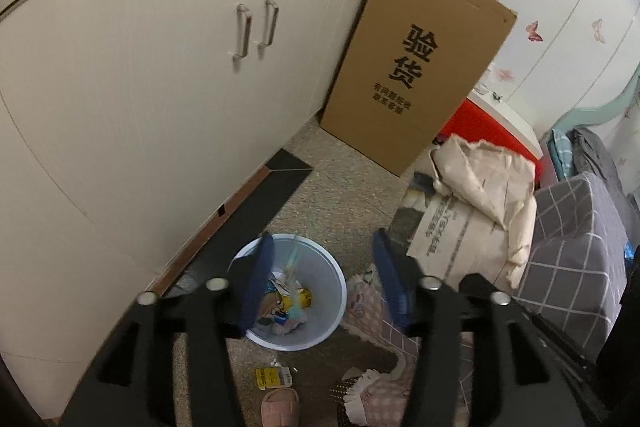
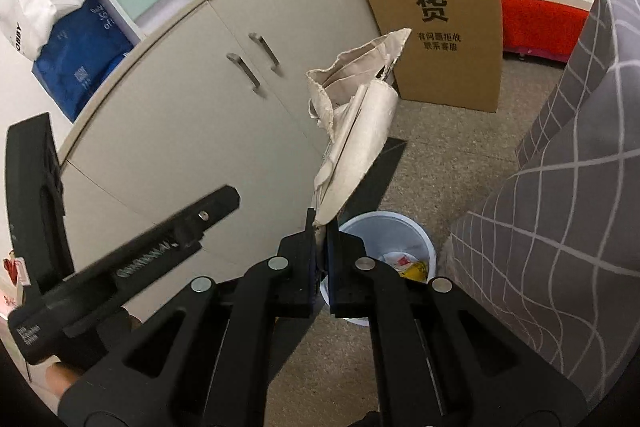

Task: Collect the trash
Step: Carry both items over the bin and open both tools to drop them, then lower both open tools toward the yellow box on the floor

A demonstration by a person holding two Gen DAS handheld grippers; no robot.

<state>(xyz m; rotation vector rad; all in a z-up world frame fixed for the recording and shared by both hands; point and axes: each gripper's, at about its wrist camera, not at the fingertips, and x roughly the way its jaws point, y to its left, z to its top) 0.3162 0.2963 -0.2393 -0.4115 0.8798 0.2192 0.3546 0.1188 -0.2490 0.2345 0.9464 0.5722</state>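
Speckled bedroom floor, cluttered, white cabinet (image 1: 160,87) running along the left side. Crumpled beige paper bag (image 2: 352,131) is clamped at its bottom corner by the right gripper (image 2: 320,247), jaws clenched on it, bag sticking up and away from the fingers, held above and slightly far-left of the white trash bin (image 2: 400,227). In the left wrist view the same bag (image 1: 480,183) is seen to the right, over a printed carton. Corner grip probably chosen so the bulk hangs free for dropping. Bin (image 1: 332,291) already holds wrappers and a yellow item; it sits on the floor near the cabinet base. Left gripper (image 1: 324,279) is released, fingers spread wide, nothing between them, hovering over the bin, likely ready to assist or steady. Bin mouth looks narrower than the bag, so squashing may be needed. Room is tight: grey checked bedding (image 2: 560,187) close on the right, cardboard box (image 2: 436,7) leaned far behind, yellow packet (image 1: 274,377) and pink slipper (image 1: 280,407) loose on the near floor, packet likely next trash
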